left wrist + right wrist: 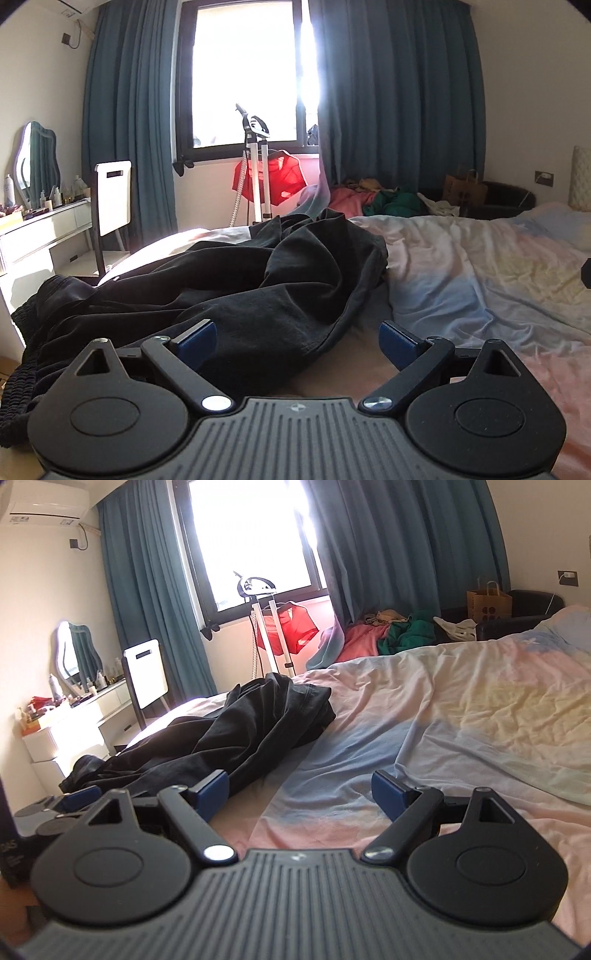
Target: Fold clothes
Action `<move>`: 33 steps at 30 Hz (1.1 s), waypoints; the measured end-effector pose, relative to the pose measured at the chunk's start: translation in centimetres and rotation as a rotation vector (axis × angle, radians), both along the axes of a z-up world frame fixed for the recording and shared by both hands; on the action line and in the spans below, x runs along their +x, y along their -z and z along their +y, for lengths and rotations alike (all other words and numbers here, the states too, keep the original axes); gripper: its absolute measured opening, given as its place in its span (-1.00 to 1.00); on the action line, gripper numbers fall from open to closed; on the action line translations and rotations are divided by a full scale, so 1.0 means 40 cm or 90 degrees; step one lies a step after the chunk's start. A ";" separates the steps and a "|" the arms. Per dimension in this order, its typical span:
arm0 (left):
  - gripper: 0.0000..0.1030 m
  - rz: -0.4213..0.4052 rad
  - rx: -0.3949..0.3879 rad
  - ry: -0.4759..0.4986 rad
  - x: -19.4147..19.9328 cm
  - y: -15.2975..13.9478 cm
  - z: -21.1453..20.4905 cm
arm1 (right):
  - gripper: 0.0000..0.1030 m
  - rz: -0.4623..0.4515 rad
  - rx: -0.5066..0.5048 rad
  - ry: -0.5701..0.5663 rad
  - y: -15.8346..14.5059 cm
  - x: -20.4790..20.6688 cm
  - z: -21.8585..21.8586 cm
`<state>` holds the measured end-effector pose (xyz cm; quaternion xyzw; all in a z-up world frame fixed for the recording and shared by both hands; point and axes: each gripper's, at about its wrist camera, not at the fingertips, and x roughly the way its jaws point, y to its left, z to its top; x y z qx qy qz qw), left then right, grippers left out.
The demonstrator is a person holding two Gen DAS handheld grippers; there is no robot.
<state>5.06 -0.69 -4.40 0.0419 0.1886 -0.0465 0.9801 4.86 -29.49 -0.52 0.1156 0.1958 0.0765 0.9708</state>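
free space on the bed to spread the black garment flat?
Bare pastel sheet runs right of the black garment toward the headboard side. Crowded: the bed's left part under the garment, and the clothes pile beyond the far edge.

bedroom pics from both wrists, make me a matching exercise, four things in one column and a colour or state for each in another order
Things:
1. crumpled garment on the bed
2. long window curtains
3. cloth hanging on the steamer stand
4. left gripper

Colours or states:
A. red
B. open, holding nothing
C. black
D. teal blue

Pairs: 1-C, 2-D, 3-A, 4-B
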 end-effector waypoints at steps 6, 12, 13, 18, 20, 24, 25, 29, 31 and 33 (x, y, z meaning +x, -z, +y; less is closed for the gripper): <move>0.82 0.022 0.050 0.047 0.212 0.044 -0.113 | 0.68 0.010 0.004 0.043 0.020 0.024 -0.047; 0.61 0.060 0.110 0.047 0.472 0.129 -0.235 | 0.68 0.052 0.049 0.100 0.084 0.085 -0.125; 0.52 0.065 0.110 0.054 0.505 0.139 -0.250 | 0.68 0.058 0.062 0.105 0.091 0.095 -0.135; 0.31 0.059 0.096 0.024 0.625 0.159 -0.321 | 0.68 0.075 0.083 0.127 0.124 0.130 -0.155; 0.31 0.053 0.098 0.025 0.649 0.169 -0.340 | 0.68 0.087 0.093 0.129 0.137 0.144 -0.159; -0.60 0.074 0.117 0.006 0.689 0.192 -0.358 | 0.68 0.098 0.115 0.134 0.151 0.156 -0.171; -0.84 0.081 0.109 -0.004 0.693 0.193 -0.354 | 0.68 0.098 0.117 0.137 0.152 0.155 -0.173; -0.91 0.045 0.050 0.014 0.622 0.141 -0.325 | 0.68 0.095 0.117 0.139 0.151 0.151 -0.173; -0.92 0.012 0.056 0.039 0.556 0.104 -0.324 | 0.68 0.091 0.116 0.139 0.147 0.147 -0.171; -0.92 -0.024 0.075 0.080 0.464 0.068 -0.323 | 0.68 0.086 0.115 0.141 0.142 0.141 -0.168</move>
